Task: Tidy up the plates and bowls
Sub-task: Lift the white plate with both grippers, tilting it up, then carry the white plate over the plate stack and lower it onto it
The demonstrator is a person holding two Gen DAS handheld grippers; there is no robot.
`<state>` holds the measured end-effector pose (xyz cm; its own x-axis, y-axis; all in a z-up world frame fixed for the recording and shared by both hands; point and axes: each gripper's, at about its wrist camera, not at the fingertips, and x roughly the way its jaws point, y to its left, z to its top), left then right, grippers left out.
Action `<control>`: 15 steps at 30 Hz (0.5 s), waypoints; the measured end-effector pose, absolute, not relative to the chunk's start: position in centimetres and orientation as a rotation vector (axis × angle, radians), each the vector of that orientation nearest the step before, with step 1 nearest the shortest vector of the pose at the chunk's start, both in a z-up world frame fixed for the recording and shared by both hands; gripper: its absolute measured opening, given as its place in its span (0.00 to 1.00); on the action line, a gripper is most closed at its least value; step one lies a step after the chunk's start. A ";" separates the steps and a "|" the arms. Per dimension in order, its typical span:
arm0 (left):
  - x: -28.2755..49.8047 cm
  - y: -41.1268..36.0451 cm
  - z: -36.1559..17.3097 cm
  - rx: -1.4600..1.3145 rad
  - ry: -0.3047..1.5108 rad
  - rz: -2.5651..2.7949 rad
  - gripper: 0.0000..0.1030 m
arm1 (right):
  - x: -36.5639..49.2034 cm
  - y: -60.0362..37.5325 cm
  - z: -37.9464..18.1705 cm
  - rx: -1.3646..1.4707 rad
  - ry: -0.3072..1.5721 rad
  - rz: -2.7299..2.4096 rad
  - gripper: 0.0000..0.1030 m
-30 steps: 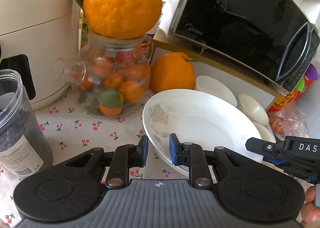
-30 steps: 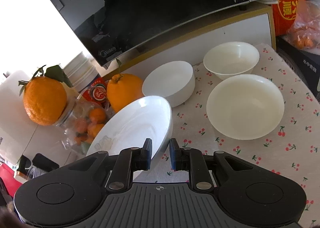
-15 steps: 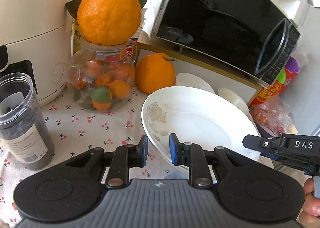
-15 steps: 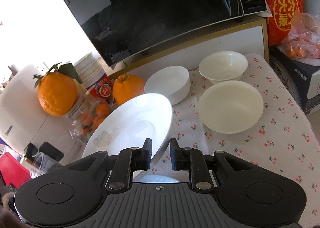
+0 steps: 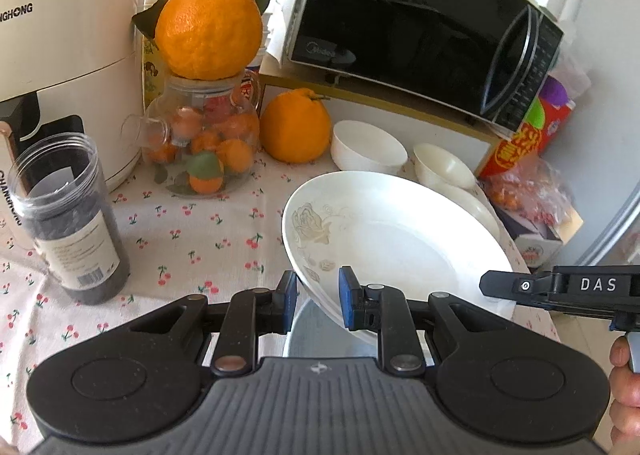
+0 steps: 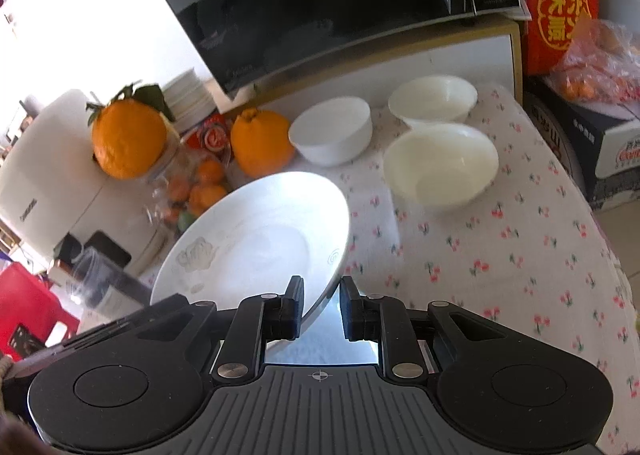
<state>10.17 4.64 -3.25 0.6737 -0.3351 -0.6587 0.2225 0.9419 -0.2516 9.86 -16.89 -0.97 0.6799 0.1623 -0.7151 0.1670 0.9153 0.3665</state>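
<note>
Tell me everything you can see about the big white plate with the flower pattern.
The white plate is round, shallow and glossy, probably ceramic, with a faint beige rose and swirl print near its rim. It is empty, tilted and lifted above the cherry-print tablecloth. The left hand-held gripper and the right hand-held gripper each straddle its rim. How firmly they pinch it is unclear.

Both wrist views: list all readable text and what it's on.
"NGHONG", cut off at the frame edge: white appliance.
"Midea": microwave door.
"DAS": right claw body, seen from the left wrist.
"六六大顺": red box.
Unreadable: jar label and barcode, microwave panel buttons, dark carton print, red packet behind the orange.
</note>
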 end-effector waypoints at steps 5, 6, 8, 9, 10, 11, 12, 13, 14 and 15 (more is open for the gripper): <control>8.9 4.7 -3.3 -0.119 0.781 -0.335 0.19 | 8.5 -16.5 -1.9 0.416 0.879 -0.002 0.19; 8.7 4.8 -3.3 -0.114 0.784 -0.339 0.19 | 8.2 -16.5 -2.0 0.412 0.888 -0.002 0.19; 8.2 4.7 -3.3 -0.103 0.788 -0.348 0.19 | 7.8 -16.3 -2.3 0.401 0.904 -0.004 0.19; 8.0 4.7 -3.4 -0.096 0.789 -0.352 0.19 | 7.6 -16.3 -2.4 0.396 0.910 -0.004 0.19; 7.8 4.7 -3.4 -0.088 0.791 -0.356 0.19 | 7.3 -16.2 -2.5 0.388 0.916 -0.005 0.19; 7.6 4.6 -3.5 -0.083 0.793 -0.359 0.19 | 7.1 -16.1 -2.5 0.381 0.920 -0.007 0.19; 7.5 4.6 -3.6 -0.076 0.797 -0.361 0.19 | 6.9 -16.1 -2.6 0.375 0.924 -0.008 0.19; 7.3 4.5 -3.7 -0.069 0.803 -0.363 0.19 | 6.7 -16.0 -2.6 0.368 0.927 -0.008 0.19; 7.2 4.5 -3.8 -0.064 0.808 -0.363 0.19 | 6.6 -16.0 -2.7 0.363 0.930 -0.009 0.19; 7.1 4.4 -4.0 -0.059 0.815 -0.364 0.19 | 6.4 -15.9 -2.7 0.357 0.933 -0.010 0.19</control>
<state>7.11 4.42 -3.97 0.6278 -0.3400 -0.7002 0.2950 0.9364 -0.1902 6.42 -15.91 -2.73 0.5999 0.1442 -0.7870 0.1618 0.9415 0.2958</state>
